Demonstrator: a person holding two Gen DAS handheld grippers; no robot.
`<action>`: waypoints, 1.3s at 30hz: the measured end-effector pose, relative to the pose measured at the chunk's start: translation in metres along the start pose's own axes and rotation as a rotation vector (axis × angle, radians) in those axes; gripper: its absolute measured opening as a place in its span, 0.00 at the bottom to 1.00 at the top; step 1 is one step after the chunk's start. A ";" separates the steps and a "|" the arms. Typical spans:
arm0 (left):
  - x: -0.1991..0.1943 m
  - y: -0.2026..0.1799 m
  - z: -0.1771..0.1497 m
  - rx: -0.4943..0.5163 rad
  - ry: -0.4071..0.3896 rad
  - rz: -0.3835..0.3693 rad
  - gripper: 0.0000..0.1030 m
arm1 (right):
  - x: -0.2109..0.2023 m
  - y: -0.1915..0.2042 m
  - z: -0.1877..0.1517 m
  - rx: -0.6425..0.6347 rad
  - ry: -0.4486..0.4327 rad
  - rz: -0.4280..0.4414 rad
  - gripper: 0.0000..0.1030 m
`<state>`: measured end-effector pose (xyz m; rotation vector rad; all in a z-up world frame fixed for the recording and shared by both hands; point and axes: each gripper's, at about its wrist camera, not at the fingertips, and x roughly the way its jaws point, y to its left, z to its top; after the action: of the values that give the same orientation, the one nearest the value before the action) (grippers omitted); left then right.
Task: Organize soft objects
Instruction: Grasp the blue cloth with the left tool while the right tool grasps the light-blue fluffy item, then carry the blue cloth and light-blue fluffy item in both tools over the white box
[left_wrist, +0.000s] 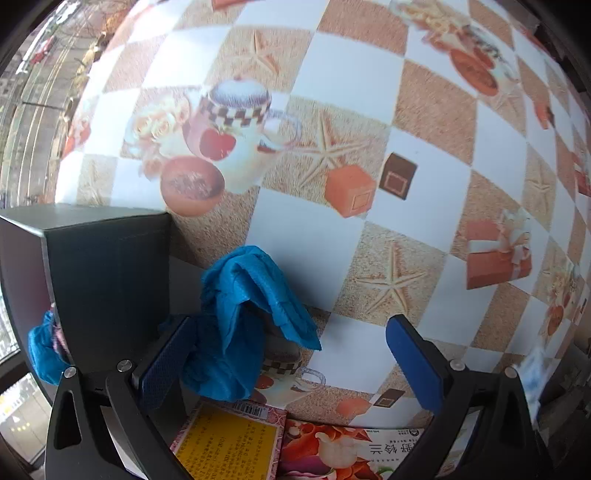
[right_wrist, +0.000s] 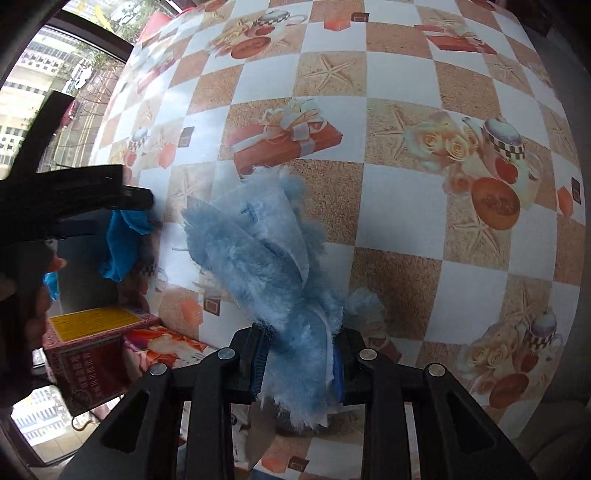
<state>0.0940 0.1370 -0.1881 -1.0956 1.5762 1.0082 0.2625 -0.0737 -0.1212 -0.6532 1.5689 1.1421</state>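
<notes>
In the left wrist view a bright blue cloth (left_wrist: 243, 314) hangs over the edge of a dark grey box (left_wrist: 107, 273), draped against my left finger pad (left_wrist: 166, 363). My left gripper (left_wrist: 291, 365) is open, with the cloth by its left finger only. More blue cloth (left_wrist: 46, 347) shows at the box's left side. In the right wrist view my right gripper (right_wrist: 299, 363) is shut on a fluffy light blue fabric piece (right_wrist: 266, 251) and holds it above the table. The blue cloth (right_wrist: 123, 243) and the left gripper (right_wrist: 74, 199) show at the left.
The table wears a checkered cloth (left_wrist: 332, 92) printed with starfish, cups and gift boxes. A box with a yellow label (left_wrist: 225, 439) and a floral box (left_wrist: 332, 450) lie near the front edge. A window (right_wrist: 44, 74) is at the left.
</notes>
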 end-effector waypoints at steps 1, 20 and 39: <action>0.006 0.000 0.001 -0.008 0.023 0.001 1.00 | -0.007 -0.005 -0.001 0.003 -0.005 0.007 0.29; -0.005 0.014 -0.023 0.053 -0.048 -0.178 0.12 | -0.029 -0.012 -0.017 0.133 -0.090 0.108 0.29; -0.100 -0.062 -0.126 0.546 -0.276 -0.263 0.12 | -0.044 -0.042 -0.078 0.325 -0.102 -0.002 0.29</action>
<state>0.1403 0.0203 -0.0698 -0.7212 1.3276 0.4820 0.2792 -0.1668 -0.0938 -0.3744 1.6178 0.8780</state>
